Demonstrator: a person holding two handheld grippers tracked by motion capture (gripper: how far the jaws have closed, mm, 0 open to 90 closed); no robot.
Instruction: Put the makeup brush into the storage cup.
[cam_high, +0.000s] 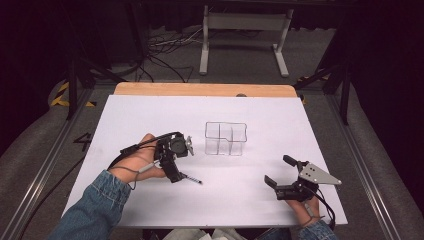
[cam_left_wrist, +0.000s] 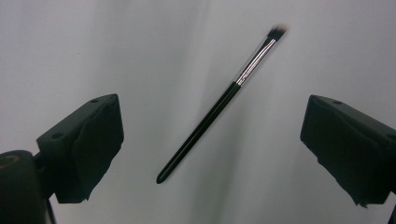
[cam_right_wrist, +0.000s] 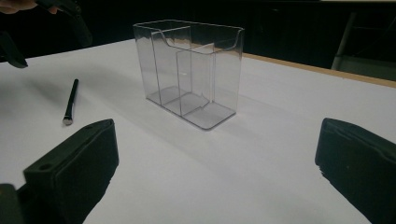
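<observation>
Both jaws of the left gripper (cam_left_wrist: 212, 149) gape wide and empty above the thin black makeup brush (cam_left_wrist: 219, 103); closing off-centre could roll it away.

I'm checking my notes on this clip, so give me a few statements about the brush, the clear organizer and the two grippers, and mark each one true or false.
1. The slim black makeup brush with a silver ferrule lies flat on the white table. True.
2. The left gripper is clamped on the brush. False: its jaws stand wide open on either side of it, apart from it.
3. The clear plastic organizer with compartments stands upright and holds nothing. True.
4. The right gripper holds the organizer. False: it is open and apart from it, nearer the person.
5. The brush is inside the organizer. False: it lies on the table beside it.
</observation>
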